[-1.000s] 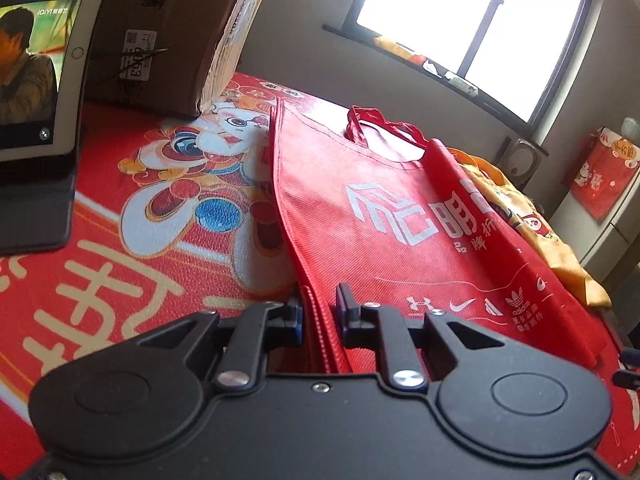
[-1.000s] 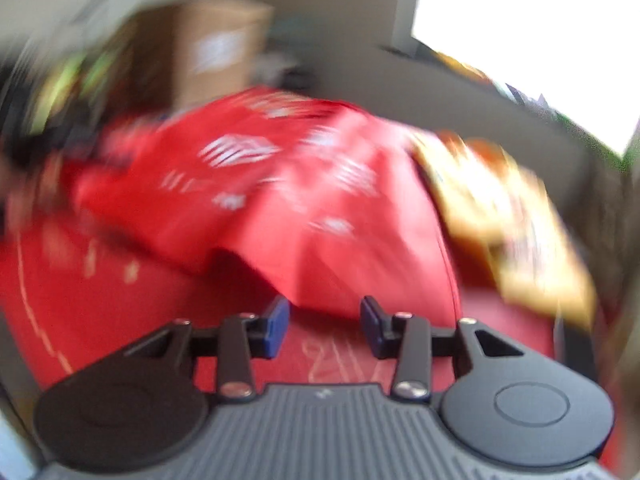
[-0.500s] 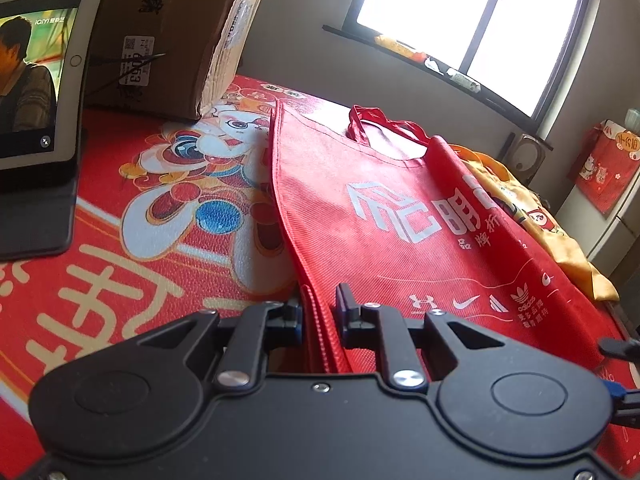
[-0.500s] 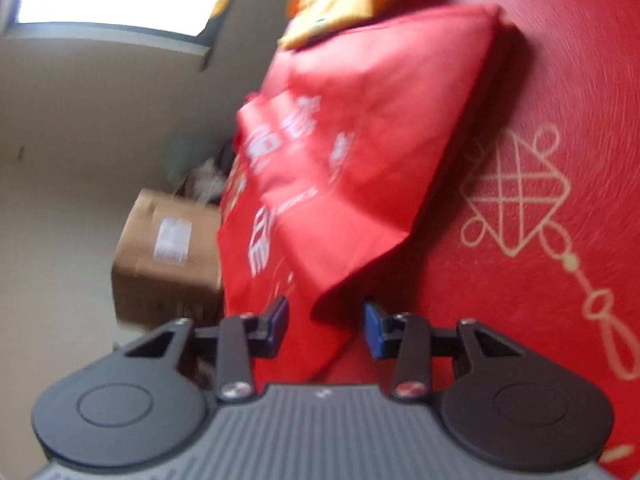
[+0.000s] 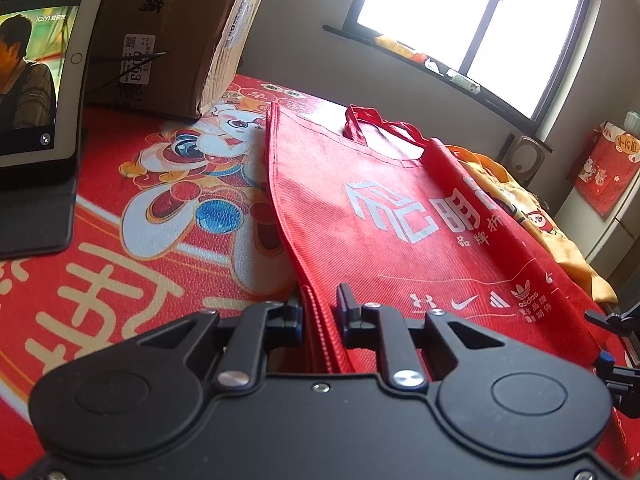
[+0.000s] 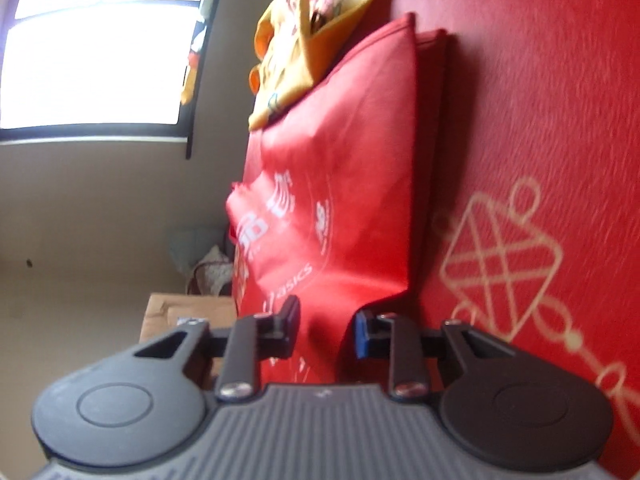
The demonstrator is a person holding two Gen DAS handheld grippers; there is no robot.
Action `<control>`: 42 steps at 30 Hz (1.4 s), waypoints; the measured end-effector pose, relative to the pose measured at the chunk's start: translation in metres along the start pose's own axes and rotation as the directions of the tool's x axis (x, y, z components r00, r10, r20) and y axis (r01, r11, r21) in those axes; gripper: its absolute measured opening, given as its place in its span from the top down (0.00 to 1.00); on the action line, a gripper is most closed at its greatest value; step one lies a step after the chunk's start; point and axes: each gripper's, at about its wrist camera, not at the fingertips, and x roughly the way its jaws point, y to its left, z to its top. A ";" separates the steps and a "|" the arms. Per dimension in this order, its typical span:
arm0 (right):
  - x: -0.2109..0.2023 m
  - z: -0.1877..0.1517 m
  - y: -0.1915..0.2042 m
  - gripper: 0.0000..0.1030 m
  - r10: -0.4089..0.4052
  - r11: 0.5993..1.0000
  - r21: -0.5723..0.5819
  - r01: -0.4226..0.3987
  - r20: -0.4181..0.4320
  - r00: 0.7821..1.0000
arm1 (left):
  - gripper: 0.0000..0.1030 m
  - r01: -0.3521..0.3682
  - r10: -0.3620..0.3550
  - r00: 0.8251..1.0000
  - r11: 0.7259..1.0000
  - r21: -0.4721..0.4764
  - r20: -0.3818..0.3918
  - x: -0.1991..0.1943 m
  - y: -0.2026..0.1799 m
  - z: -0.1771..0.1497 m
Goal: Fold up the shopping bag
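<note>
A red shopping bag (image 5: 400, 216) with white logos lies flat on the red printed mat (image 5: 120, 280), handles (image 5: 372, 124) at the far end. My left gripper (image 5: 320, 312) is shut on the bag's near left edge, the fabric bunched between its fingers. In the right wrist view my right gripper (image 6: 326, 324) is rolled onto its side at the bag's (image 6: 340, 200) near corner. Its jaws are closing with the corner fabric between them, and a gap still shows at the pads. Its fingers (image 5: 612, 320) show at the right edge of the left wrist view.
A yellow printed bag (image 5: 532, 216) lies beside the red one on the far right. A cardboard box (image 5: 180, 32) stands at the back left. A tablet (image 5: 36, 68) in a dark stand is at the left. A window (image 5: 472, 24) is behind.
My right gripper rolled onto its side, sank to the bag's near corner and narrowed its jaws around it. The left gripper and its hold on the bag stayed the same.
</note>
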 end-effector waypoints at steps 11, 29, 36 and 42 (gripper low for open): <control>0.001 0.011 0.000 0.77 0.007 1.000 0.009 -0.007 0.034 0.999 | 0.83 -0.003 0.003 1.000 1.000 0.004 0.001 -0.004 -0.004 -0.003; -0.034 0.026 -0.018 0.95 -0.052 0.998 -0.014 0.054 0.096 0.994 | 0.86 0.054 -0.053 0.999 0.996 -0.073 0.003 -0.004 0.009 -0.001; -0.032 0.035 -0.016 0.92 -0.060 0.998 -0.015 0.062 0.107 0.992 | 0.85 0.070 -0.070 0.998 0.993 -0.098 0.005 -0.004 0.012 -0.001; -0.034 0.049 -0.018 0.91 -0.063 0.998 0.001 0.064 0.115 0.991 | 0.85 0.077 -0.077 0.997 0.991 -0.109 0.005 -0.005 0.014 -0.001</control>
